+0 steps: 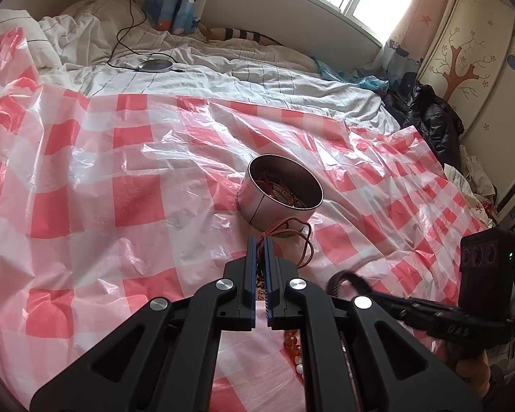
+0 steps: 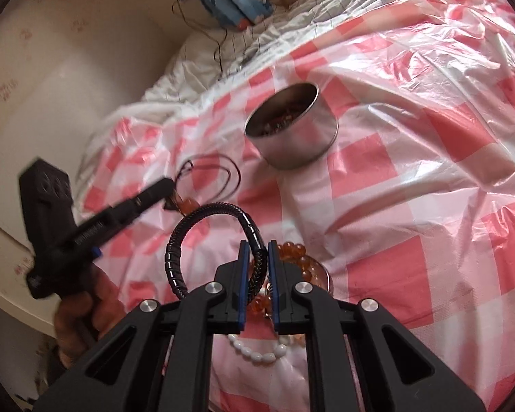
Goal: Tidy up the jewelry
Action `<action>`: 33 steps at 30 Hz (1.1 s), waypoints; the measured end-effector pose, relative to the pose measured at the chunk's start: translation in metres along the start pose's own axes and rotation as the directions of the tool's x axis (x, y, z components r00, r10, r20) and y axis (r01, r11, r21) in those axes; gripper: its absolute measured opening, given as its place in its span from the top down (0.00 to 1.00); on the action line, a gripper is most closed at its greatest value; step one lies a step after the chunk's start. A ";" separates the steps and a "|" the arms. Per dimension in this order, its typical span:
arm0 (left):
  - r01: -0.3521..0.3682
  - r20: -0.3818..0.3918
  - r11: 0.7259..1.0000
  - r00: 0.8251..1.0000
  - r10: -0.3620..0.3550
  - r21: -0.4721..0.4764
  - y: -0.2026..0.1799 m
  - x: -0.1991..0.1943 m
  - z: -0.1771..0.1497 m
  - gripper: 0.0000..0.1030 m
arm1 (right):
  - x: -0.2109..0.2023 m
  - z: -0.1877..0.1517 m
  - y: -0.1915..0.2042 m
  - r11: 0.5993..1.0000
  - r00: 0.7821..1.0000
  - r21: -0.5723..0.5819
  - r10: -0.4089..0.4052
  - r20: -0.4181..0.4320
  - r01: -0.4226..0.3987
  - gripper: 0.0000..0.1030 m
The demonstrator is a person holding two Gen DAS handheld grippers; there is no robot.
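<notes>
Slippage is the main risk — right claw (image 2: 256, 252) pinches the stiff black braided bracelet (image 2: 202, 221) by one edge, so it could twist free before reaching the metal tin (image 2: 293, 127) on the bed's checked plastic sheet (image 2: 412, 189). Left claw (image 1: 260, 240) is clamped on a thin red cord (image 1: 300, 240) just beside the tin — that cord could snag.

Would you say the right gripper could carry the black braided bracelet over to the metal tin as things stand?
Probably yes. The right gripper is shut on the black braided bracelet, and only bare checked plastic sheet lies between it and the open-topped metal tin. The left gripper sits off to one side, holding a red cord.
</notes>
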State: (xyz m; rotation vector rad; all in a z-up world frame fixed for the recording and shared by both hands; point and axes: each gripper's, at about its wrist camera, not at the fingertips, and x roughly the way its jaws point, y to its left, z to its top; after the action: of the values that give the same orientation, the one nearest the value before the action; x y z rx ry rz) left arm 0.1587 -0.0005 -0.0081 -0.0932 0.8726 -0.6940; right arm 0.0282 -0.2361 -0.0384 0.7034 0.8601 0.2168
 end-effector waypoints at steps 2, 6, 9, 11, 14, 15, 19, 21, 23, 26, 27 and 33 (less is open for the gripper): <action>-0.003 -0.002 1.000 1.000 0.003 0.004 -0.001 0.002 0.000 0.97 | -0.008 0.003 -0.004 0.999 0.999 0.031 0.036 0.033 -0.038 0.89; -0.009 -0.008 1.000 1.000 0.009 0.012 -0.005 0.005 0.000 0.97 | -0.019 0.008 -0.017 0.990 0.992 0.094 0.099 0.079 -0.106 0.89; -0.010 -0.009 1.000 1.000 0.010 0.014 -0.007 0.006 0.000 0.97 | -0.023 0.010 -0.020 0.986 0.989 0.107 0.114 0.094 -0.124 0.89; -0.011 -0.007 1.000 1.000 0.011 0.014 -0.007 0.006 0.000 0.97 | -0.025 0.010 -0.021 0.985 0.988 0.112 0.118 0.104 -0.129 0.89; -0.009 -0.005 1.000 1.000 0.009 0.015 -0.009 0.007 0.001 0.97 | -0.029 0.010 -0.024 0.980 0.983 0.126 0.137 0.124 -0.153 0.89; -0.008 -0.004 1.000 1.000 0.008 0.016 -0.010 0.007 0.001 0.97 | -0.030 0.009 -0.026 0.978 0.981 0.132 0.145 0.129 -0.162 0.89; -0.002 0.001 1.000 1.000 0.002 0.026 -0.016 0.008 0.003 0.97 | -0.031 0.010 -0.035 0.967 0.975 0.170 0.166 0.145 -0.190 0.89; -0.001 0.004 1.000 1.000 0.001 0.030 -0.019 0.009 0.004 0.97 | -0.030 0.011 -0.036 0.964 0.975 0.180 0.168 0.148 -0.194 0.89; 0.001 0.005 1.000 1.000 -0.001 0.031 -0.021 0.010 0.006 0.97 | -0.029 0.013 -0.038 0.963 0.974 0.186 0.167 0.151 -0.194 0.89; 0.006 0.011 0.999 1.000 -0.006 0.032 -0.024 0.013 0.012 0.97 | -0.029 0.016 -0.040 0.960 0.972 0.197 0.166 0.166 -0.197 0.89; 0.011 0.013 1.000 1.000 -0.012 0.028 -0.025 0.016 0.015 0.97 | -0.030 0.016 -0.041 0.958 0.970 0.202 0.167 0.176 -0.201 0.89; 0.066 0.018 0.997 0.998 -0.065 -0.046 -0.021 0.034 0.037 0.97 | -0.034 0.018 -0.049 0.946 0.959 0.228 0.182 0.217 -0.231 0.89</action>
State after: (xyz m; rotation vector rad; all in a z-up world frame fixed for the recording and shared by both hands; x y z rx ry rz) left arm 0.1896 -0.0437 0.0003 -0.1698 0.8731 -0.7334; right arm 0.0152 -0.2972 -0.0407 1.0381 0.6320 0.2256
